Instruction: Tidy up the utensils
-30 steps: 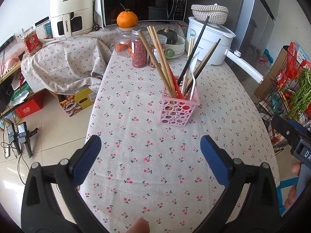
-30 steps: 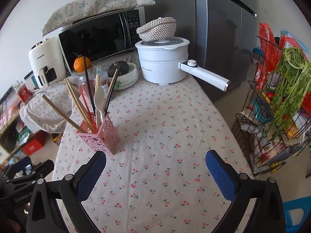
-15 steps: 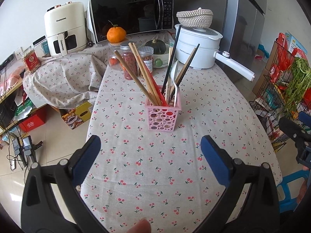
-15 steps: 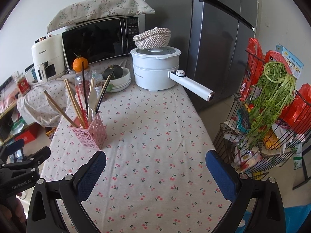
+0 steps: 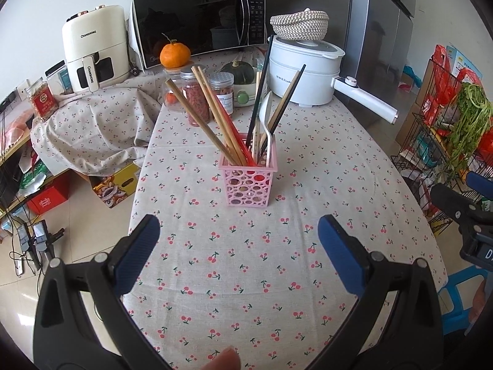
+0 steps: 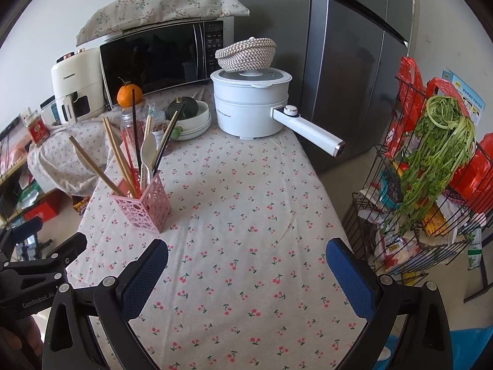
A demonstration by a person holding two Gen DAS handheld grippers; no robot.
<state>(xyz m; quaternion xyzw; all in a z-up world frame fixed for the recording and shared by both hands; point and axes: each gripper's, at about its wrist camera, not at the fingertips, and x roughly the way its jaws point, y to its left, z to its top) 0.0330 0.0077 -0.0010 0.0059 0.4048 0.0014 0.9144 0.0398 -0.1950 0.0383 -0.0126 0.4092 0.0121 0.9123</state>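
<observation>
A home kitchen it was: microwave [image 6: 160, 58] and air fryer [image 5: 94, 46] at the back, tall fridge [image 6: 354, 61] alongside, cherry-print tablecloth [image 6: 246, 215], greens in a wire rack [image 6: 431, 215]

The cream air fryer [image 5: 94, 49], left of the microwave [image 5: 200, 24], reads "CHANGHONG" across its upper body and again, running vertically, on its drawer handle [image 5: 89, 74]. In the right wrist view, the black body of the left gripper [image 6: 37, 289] carries "GenRobot.AI" in pale letters. In the left wrist view, the right gripper [image 5: 480, 246] shows a label that starts with "D"; the rest is cut off. Other print is too small to read.
</observation>
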